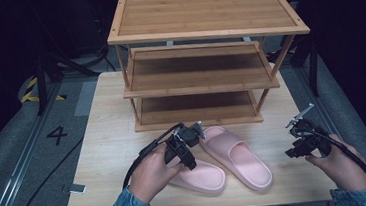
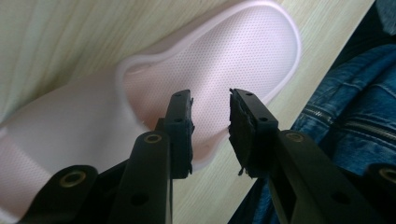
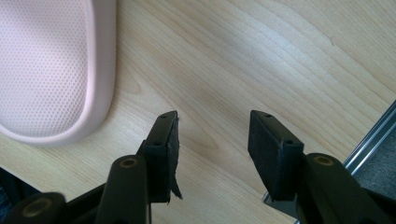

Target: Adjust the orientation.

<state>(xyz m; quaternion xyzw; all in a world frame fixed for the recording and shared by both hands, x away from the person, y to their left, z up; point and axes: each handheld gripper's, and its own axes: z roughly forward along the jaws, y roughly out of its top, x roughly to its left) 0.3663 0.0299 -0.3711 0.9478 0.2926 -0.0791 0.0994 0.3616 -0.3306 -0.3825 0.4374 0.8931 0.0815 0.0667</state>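
Denim sleeves enter from the bottom of the high view, each hand wrapped around a gripper handle. On the person's left, the left hand (image 1: 152,173) holds the left gripper (image 1: 187,145) low over the left slipper (image 1: 202,174), its body tilted down toward the sole, cable looping back past the wrist. To the right, the right hand (image 1: 339,162) holds the right gripper (image 1: 302,135) above bare table (image 1: 110,149), well apart from the right slipper (image 1: 238,158), which lies just beside its mate. Both pink slippers sit in front of a three-tier bamboo rack (image 1: 202,56) standing at the table's far side. From the left gripper view, the jaws stand parted with nothing between them, hanging over the dotted heel bed of the left slipper (image 2: 224,60); denim cloth (image 2: 345,107) shows past the table edge. From the right gripper view, the jaws are likewise spread and empty over wood grain, with the rounded end of the right slipper (image 3: 51,70) off to one side and a metal rail (image 3: 373,135) beyond the table's edge.
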